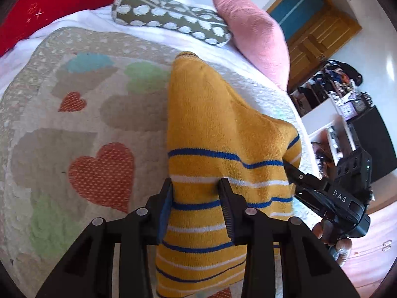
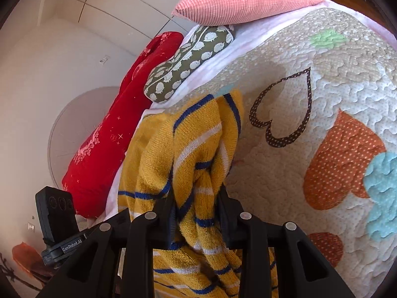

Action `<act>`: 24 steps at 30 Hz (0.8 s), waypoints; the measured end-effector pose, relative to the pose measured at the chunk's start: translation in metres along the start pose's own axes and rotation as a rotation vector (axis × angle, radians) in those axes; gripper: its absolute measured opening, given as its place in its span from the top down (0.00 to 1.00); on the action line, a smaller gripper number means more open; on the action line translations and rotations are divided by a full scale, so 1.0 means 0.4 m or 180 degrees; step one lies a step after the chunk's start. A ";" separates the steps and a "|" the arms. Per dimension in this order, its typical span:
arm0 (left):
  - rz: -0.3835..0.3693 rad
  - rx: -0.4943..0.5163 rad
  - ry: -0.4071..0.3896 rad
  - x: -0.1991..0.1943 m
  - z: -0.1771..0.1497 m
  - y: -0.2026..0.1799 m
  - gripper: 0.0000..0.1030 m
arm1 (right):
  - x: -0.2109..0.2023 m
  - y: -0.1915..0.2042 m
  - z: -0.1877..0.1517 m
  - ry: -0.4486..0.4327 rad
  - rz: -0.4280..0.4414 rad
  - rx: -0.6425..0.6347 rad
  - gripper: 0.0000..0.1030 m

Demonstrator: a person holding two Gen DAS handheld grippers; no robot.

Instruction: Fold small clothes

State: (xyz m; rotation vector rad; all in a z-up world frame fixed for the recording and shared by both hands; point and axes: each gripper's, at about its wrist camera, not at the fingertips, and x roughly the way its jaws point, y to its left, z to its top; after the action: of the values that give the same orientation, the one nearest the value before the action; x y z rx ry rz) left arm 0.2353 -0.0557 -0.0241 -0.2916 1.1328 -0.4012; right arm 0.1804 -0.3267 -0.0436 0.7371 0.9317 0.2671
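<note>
The yellow striped sweater [image 1: 213, 129] hangs stretched over the bed's quilt [image 1: 82, 114], its striped hem pinched in the left gripper [image 1: 196, 198] and bunched in the right gripper [image 2: 197, 206], its long axis running away toward the pillows.

sweater [image 1: 213, 124] lies on the quilt [image 1: 74, 129], both grippers at its near end; three pillows [image 1: 173, 17] lined up behind it
</note>
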 end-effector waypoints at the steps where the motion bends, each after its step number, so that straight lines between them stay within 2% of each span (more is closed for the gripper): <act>1: 0.0144 0.0014 0.0015 0.010 -0.007 0.016 0.66 | 0.020 -0.005 -0.005 -0.0020 -0.0218 -0.0009 0.62; 3: 0.0361 0.0080 0.0004 0.014 -0.032 0.040 0.66 | 0.044 -0.017 -0.018 -0.0065 -0.0725 -0.0054 0.59; 4: 0.0375 0.0108 -0.0014 0.003 -0.049 0.056 0.66 | 0.043 -0.020 -0.025 -0.0073 -0.0778 -0.0067 0.59; 6: 0.0401 0.0123 -0.0077 -0.022 -0.093 0.082 0.66 | 0.016 -0.017 -0.040 -0.0063 -0.0790 -0.0103 0.57; 8: 0.0447 0.0085 -0.0082 -0.031 -0.143 0.106 0.65 | -0.034 0.015 -0.063 -0.0162 -0.0795 -0.0316 0.57; 11: 0.0494 0.0010 0.0064 -0.016 -0.221 0.135 0.65 | -0.102 0.095 -0.109 -0.0371 -0.0806 -0.0723 0.57; 14: 0.0494 -0.0056 0.0083 -0.022 -0.283 0.143 0.65 | -0.113 0.167 -0.163 -0.0386 -0.0631 -0.0957 0.57; 16: 0.0501 -0.0107 -0.0039 -0.058 -0.317 0.145 0.65 | -0.087 0.176 -0.202 -0.0178 -0.0439 -0.0944 0.57; 18: 0.0554 -0.0154 -0.0206 -0.109 -0.346 0.149 0.64 | -0.047 0.158 -0.241 -0.0019 -0.0523 -0.0874 0.57; 21: 0.0772 -0.0133 -0.0544 -0.200 -0.389 0.146 0.60 | -0.019 0.095 -0.279 0.0005 -0.0845 -0.0778 0.57; 24: 0.1025 -0.0090 -0.0915 -0.280 -0.427 0.127 0.47 | -0.067 0.070 -0.312 -0.0112 -0.0790 -0.0654 0.57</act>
State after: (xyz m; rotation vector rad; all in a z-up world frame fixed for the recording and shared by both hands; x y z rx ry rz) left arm 0.0462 0.0362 -0.0226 -0.1799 0.8834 -0.0550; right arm 0.0672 -0.2627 -0.0548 0.4309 0.9364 0.1282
